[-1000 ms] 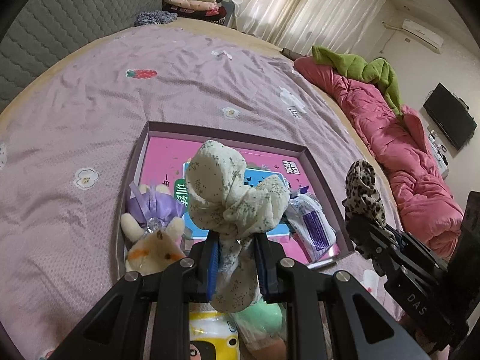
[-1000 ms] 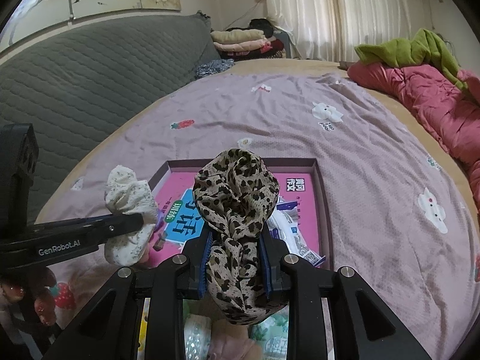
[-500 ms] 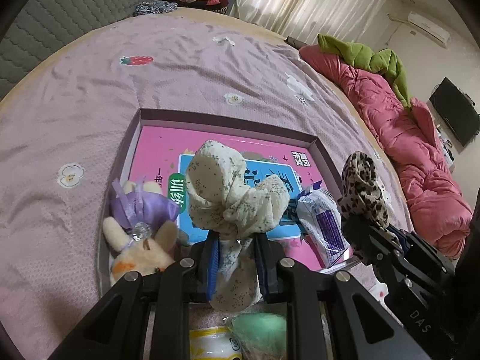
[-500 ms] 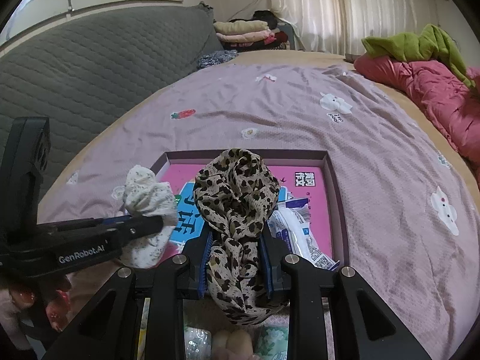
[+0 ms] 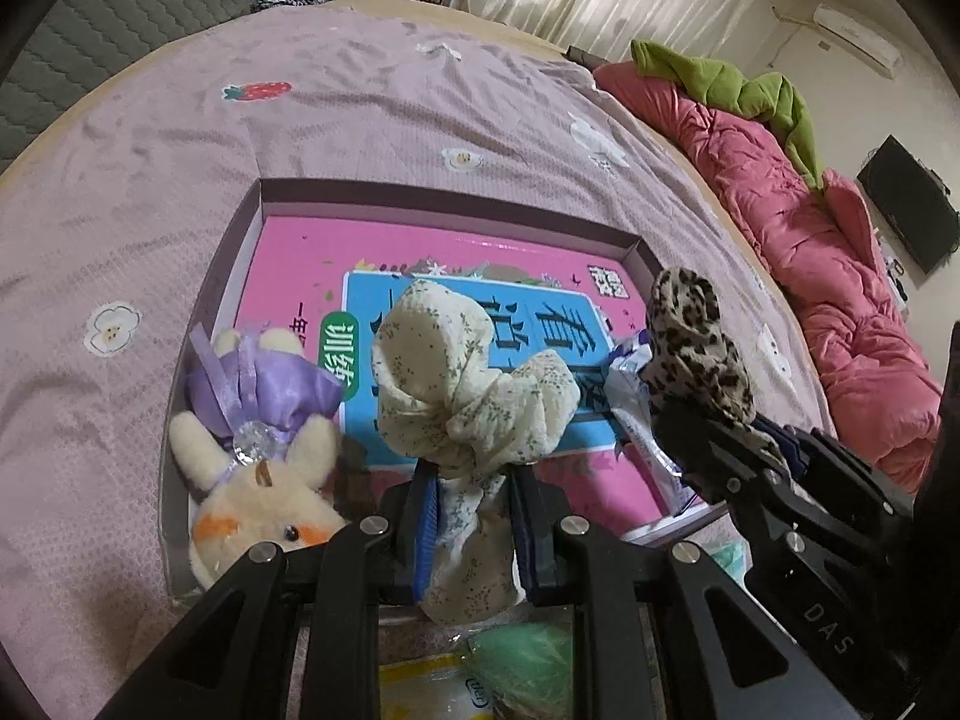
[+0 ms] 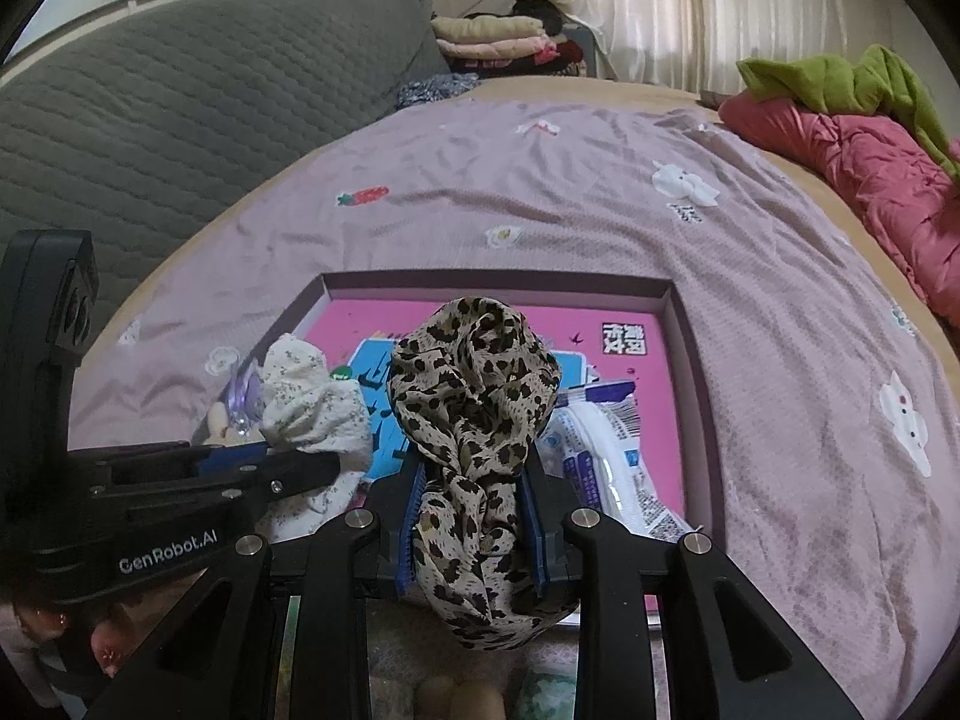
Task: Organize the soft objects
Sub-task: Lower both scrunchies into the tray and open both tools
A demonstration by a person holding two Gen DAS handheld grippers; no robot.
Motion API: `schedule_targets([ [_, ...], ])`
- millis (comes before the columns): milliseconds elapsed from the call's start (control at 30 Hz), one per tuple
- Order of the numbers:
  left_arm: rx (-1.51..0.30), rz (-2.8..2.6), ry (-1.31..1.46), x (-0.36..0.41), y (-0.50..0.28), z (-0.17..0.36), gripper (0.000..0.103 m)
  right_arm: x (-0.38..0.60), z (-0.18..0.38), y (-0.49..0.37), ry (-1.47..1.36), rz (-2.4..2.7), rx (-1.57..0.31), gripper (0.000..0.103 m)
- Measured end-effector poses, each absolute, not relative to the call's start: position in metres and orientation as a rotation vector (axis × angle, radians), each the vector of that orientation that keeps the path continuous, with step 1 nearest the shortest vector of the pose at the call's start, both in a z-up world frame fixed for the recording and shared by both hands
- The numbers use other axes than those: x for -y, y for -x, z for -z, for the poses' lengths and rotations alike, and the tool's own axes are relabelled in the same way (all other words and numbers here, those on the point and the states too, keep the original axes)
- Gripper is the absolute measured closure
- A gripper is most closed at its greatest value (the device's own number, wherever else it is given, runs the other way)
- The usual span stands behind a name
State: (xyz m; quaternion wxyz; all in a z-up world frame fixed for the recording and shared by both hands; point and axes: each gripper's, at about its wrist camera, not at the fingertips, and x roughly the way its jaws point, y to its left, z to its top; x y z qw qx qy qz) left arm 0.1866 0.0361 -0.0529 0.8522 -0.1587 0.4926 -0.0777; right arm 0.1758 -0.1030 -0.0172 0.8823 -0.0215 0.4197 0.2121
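Note:
My left gripper [image 5: 471, 480] is shut on a cream floral scrunchie [image 5: 456, 384] and holds it above the near part of a shallow box [image 5: 420, 198] with a pink printed bottom. My right gripper [image 6: 474, 480] is shut on a leopard-print scrunchie [image 6: 474, 384] and holds it over the same box [image 6: 684, 324]. The leopard scrunchie also shows in the left wrist view [image 5: 696, 342], to the right of the cream one. A plush bunny with a purple bow [image 5: 258, 444] lies in the box's near left corner. A white and blue tissue pack [image 6: 600, 456] lies at its near right.
The box sits on a mauve bedspread [image 5: 360, 108]. A pink quilt [image 5: 828, 240] with a green blanket [image 5: 738, 84] runs along the right. Folded clothes [image 6: 492, 36] are stacked at the back. A grey headboard [image 6: 180, 108] stands at the left. Green and yellow packets [image 5: 516, 666] lie below my left gripper.
Both grippers have moved forward and down towards the box, each still holding its scrunchie. The box and the plush bunny look nearer and larger.

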Motion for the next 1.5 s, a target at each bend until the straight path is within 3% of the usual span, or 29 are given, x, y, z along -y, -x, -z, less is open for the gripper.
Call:
schedule_targets([
  [467,-1.054,0.177,0.336,-0.038,-0.185,0.060,0.081,0.095,0.030,-0.185,0.086,-0.440,-0.912,0.067],
  [967,-1.065,0.181,0.340,-0.039,-0.186,0.061,0.081,0.092,0.031,-0.185,0.120,-0.437,-0.910,0.050],
  [1500,-1.083,0.190,0.338,-0.034,-0.189,0.064,0.081,0.104,0.025,-0.176,0.071,-0.432,-0.919,0.043],
])
